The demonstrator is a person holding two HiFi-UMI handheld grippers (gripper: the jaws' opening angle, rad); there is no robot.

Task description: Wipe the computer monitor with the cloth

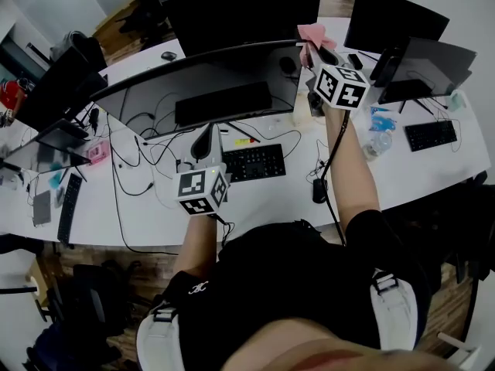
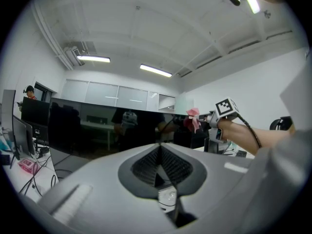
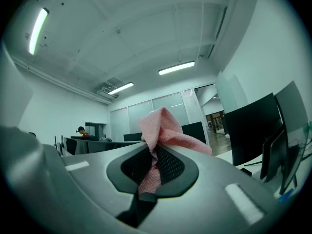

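The left gripper (image 2: pixel 159 155) filled the lower frame, its ribbed jaws pressed together with nothing between them. Beyond them a wide dark monitor (image 2: pixel 97 130) stretched across the middle, its glossy screen reflecting dim figures. At the monitor's upper right corner sat the right gripper (image 2: pixel 201 120), marker cube on top, with a pink cloth (image 2: pixel 192 117) bunched at its tip; whether the cloth touched the screen could not be told. A bare forearm (image 2: pixel 243 133) with a cable along it led away to the right. Strip lights (image 2: pixel 156 70) ran across the white ceiling, and a person (image 2: pixel 30 92) stood far left.
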